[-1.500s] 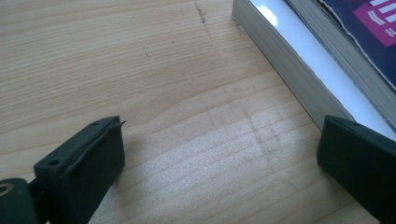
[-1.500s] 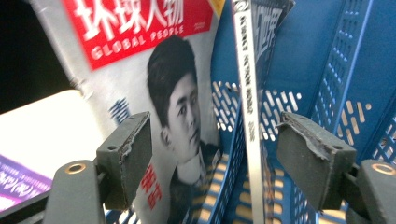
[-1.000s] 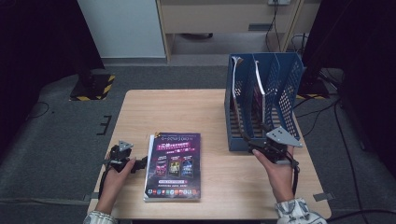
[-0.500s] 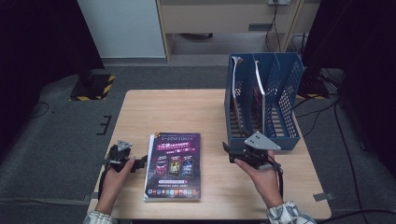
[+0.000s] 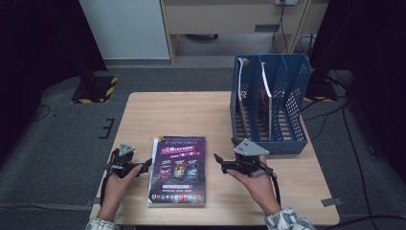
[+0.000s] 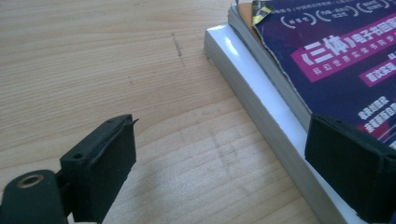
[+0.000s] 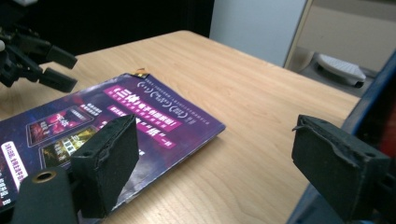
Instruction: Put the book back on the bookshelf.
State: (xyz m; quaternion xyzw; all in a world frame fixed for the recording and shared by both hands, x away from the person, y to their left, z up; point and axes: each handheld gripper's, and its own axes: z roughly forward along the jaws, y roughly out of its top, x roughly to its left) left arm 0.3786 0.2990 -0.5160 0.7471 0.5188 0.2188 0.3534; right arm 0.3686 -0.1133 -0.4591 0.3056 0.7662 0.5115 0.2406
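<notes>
- A purple magazine [image 5: 178, 168] lies flat atop a small stack on the table [image 5: 191, 112], not yet lifted.
- Left tool [image 5: 143, 165], jaws apart and just closing slightly on nothing, sits at its left edge.
- Right tool [image 5: 221, 162], apart, empty, nears its right side.
- The blue file rack [image 5: 292, 139] probably awaits it.

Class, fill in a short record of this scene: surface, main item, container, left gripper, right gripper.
surface: wooden table
main item: purple magazine, top of a flat stack
container: blue file rack, holds upright booklets
left gripper: open, at the stack's left edge, jaws have just been closing, grips nothing
right gripper: open, right of magazine, holds nothing
</notes>
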